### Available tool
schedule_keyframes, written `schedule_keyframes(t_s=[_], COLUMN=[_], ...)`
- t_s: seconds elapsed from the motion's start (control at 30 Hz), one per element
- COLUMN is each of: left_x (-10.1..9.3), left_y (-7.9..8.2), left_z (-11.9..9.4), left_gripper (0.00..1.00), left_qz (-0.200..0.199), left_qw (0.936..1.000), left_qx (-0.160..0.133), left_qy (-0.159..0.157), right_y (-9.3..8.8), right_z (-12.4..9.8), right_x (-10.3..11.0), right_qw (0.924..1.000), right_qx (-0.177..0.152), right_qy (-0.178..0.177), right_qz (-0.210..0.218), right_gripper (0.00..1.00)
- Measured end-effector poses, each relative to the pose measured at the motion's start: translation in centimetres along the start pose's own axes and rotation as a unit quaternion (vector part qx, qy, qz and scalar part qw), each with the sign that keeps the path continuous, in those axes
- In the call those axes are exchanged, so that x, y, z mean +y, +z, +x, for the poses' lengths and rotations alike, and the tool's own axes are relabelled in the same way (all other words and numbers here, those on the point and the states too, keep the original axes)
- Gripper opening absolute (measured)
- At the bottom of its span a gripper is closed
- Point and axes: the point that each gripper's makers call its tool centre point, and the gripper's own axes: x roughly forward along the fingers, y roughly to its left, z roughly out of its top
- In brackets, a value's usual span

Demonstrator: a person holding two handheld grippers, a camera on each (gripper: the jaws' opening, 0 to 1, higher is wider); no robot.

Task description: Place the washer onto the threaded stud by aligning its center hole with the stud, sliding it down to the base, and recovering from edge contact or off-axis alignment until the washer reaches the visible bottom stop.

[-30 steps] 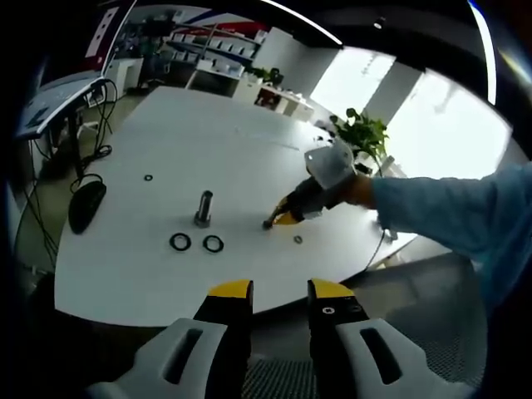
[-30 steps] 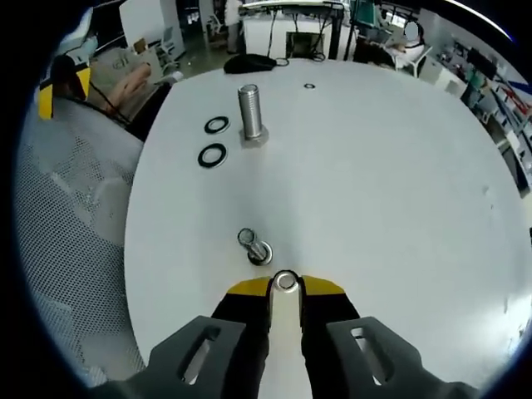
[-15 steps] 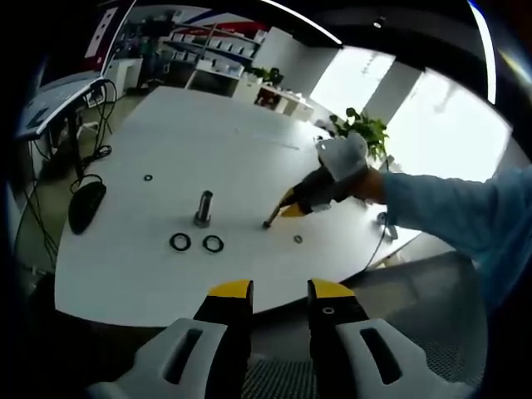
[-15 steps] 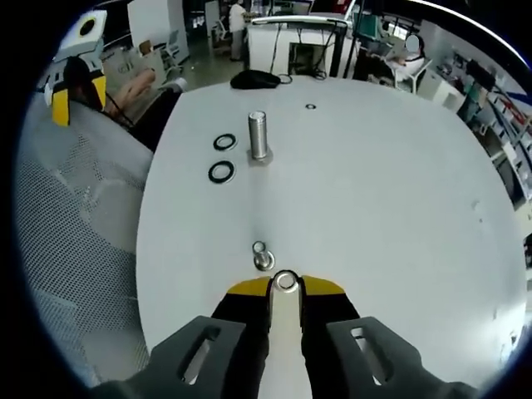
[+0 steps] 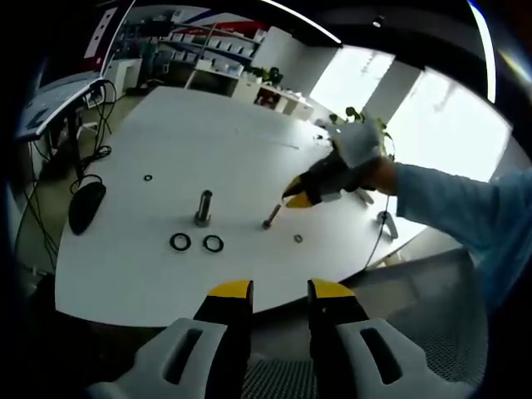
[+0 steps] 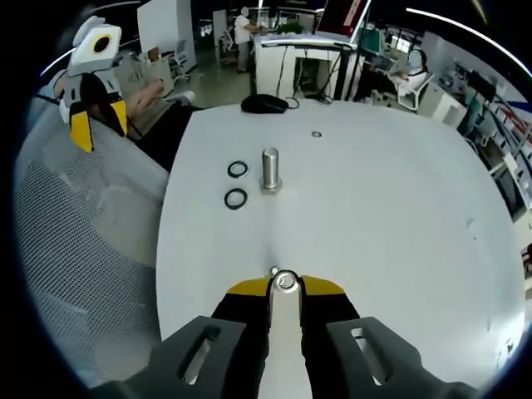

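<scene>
The upright threaded stud stands on the white round table. Two black rings lie beside it, also seen as rings. My right gripper is shut on a small silver washer, above the table and well short of the stud. In the left gripper view the right gripper hovers over a short bolt, held by a gloved hand. My left gripper is open and holds nothing, off the table's near edge.
Loose small washers lie on the table. A black mouse sits at the table's edge. A mesh chair stands beside the table. The left gripper shows far left in the right gripper view.
My right gripper has lifted up and away from the short bolt, still holding the washer; the stud now looks farther off. The left gripper has not moved.
</scene>
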Motion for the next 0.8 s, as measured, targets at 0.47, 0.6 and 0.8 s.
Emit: schedule_keyframes(t_s=[0.47,0.6,0.8], left_x=[0.0,0.0,0.0], left_y=[0.0,0.0,0.0], left_z=[0.0,0.0,0.0], left_gripper=[0.24,0.24,0.24], left_qz=[0.0,-0.001,-0.001], left_qw=[1.0,1.0,1.0], left_qx=[0.001,0.0,-0.001], left_qy=[0.0,0.0,0.0], right_y=[0.2,0.2,0.3], right_z=[0.7,1.0,1.2], right_x=[0.4,0.5,0.6], right_qw=[0.9999,0.9998,0.9995], right_qx=[0.006,0.012,0.016], right_qy=[0.003,0.005,0.005], right_qz=[-0.013,-0.017,-0.026], right_gripper=[0.14,0.14,0.14])
